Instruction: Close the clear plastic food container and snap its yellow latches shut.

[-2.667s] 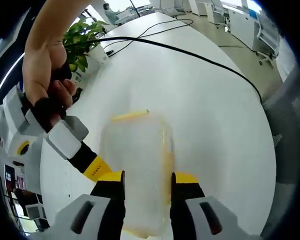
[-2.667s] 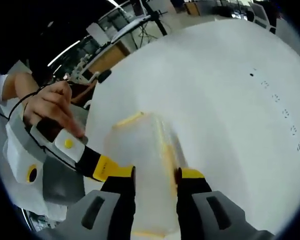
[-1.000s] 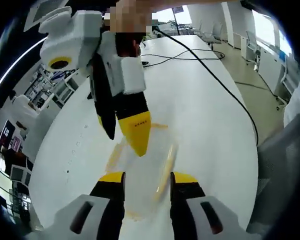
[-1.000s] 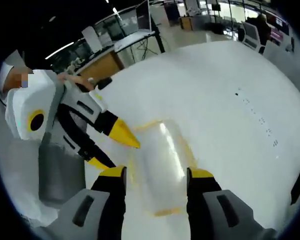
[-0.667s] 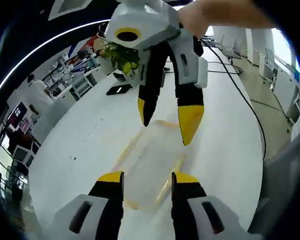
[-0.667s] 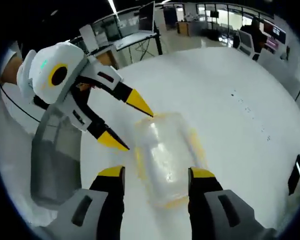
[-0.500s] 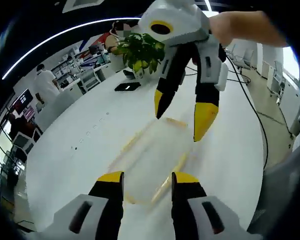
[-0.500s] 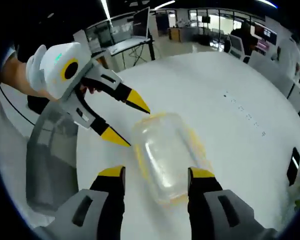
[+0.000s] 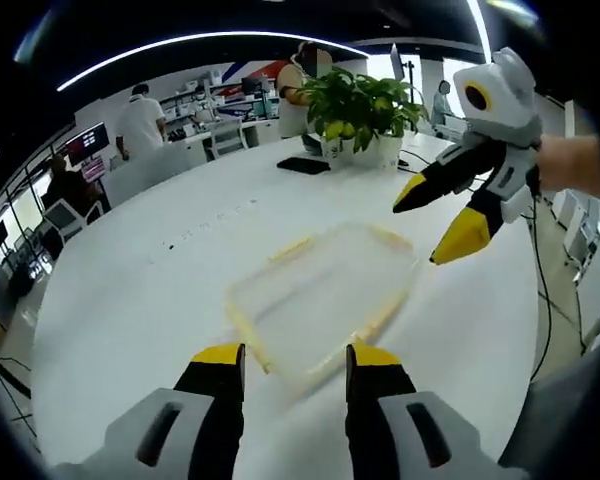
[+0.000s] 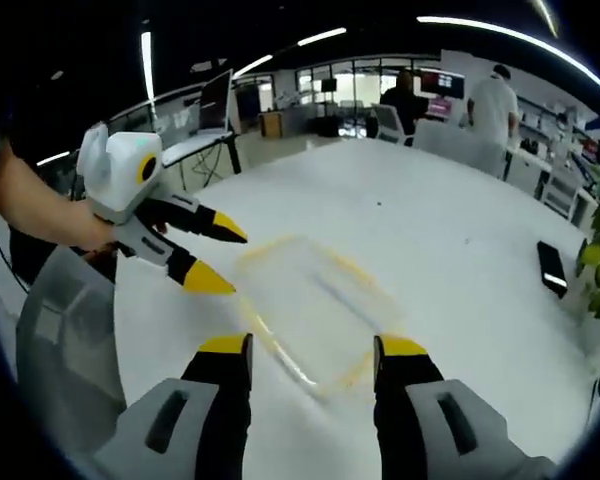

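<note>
Standing by, I saw that both hand-held grippers had pulled back and up from the container (image 9: 320, 295), which lay flat on the white tabletop (image 9: 130, 300), touched by neither. A few seconds before, each one's jaws had straddled it close, and the two grippers had worked right over it; now they faced each other across it with bare tabletop between tips and plastic. The left hand-held gripper (image 9: 285, 352) had its jaws parted and empty, and so did the right hand-held gripper (image 10: 310, 345), seen from across as a white body with yellow tips (image 9: 448, 213). The lid looked seated on the box, and its yellow latches (image 10: 280, 350) seemed to lie flush along the edges, though motion blur kept me from telling whether each had snapped. I judged the closing done, or nearly so, and the retreat a sign of finishing. A potted plant (image 9: 358, 100) and a phone (image 9: 302, 166) sat well beyond the container
</note>
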